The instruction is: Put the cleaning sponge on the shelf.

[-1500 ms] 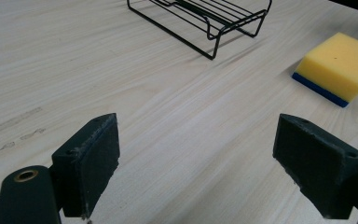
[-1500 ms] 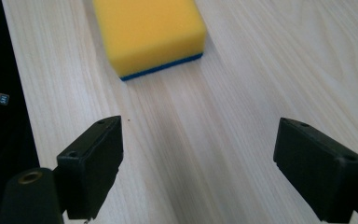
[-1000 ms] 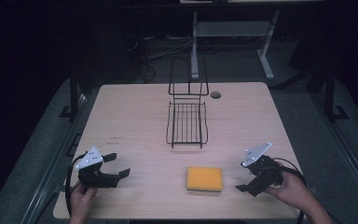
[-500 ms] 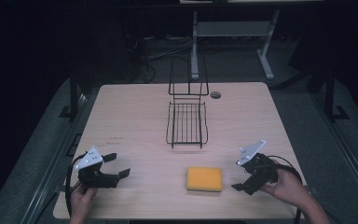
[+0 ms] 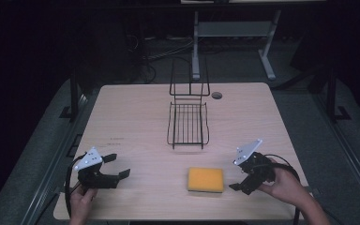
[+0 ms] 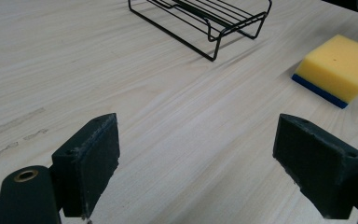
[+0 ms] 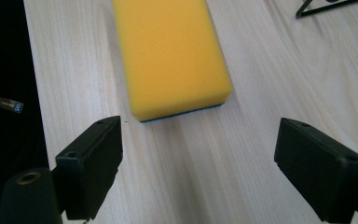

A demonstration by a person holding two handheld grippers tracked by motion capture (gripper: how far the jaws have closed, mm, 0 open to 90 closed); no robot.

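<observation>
One pale wooden table (image 5: 136, 117) with a light grain fills the middle of the high view, dark floor all around it. Toward its far side, near the middle, stands a black wire rack (image 5: 188, 123) with a flat slatted tray and an upright wire loop at its back end; a small dark round hole (image 5: 217, 95) sits in the tabletop just to the right of that loop. In the left gripper view the rack's near corner (image 6: 214, 28) shows at the top, standing on thin wire legs.

Nearer the person, right of centre, lies a rectangular yellow sponge (image 5: 206, 179) flat on the wood, well apart from the rack. Both gripper views show a thin blue layer along its underside (image 7: 168, 51).

At the near left corner, the left gripper (image 5: 117, 165) is held low over the table in the person's left hand (image 5: 82, 202), its jaws spread wide with nothing but bare wood between them (image 6: 196, 163). The right gripper (image 5: 238, 178), held in the right hand (image 5: 286, 185), sits just right of the sponge with its jaws likewise spread wide and empty, the sponge's short end lying just ahead of them (image 7: 198, 154).
</observation>
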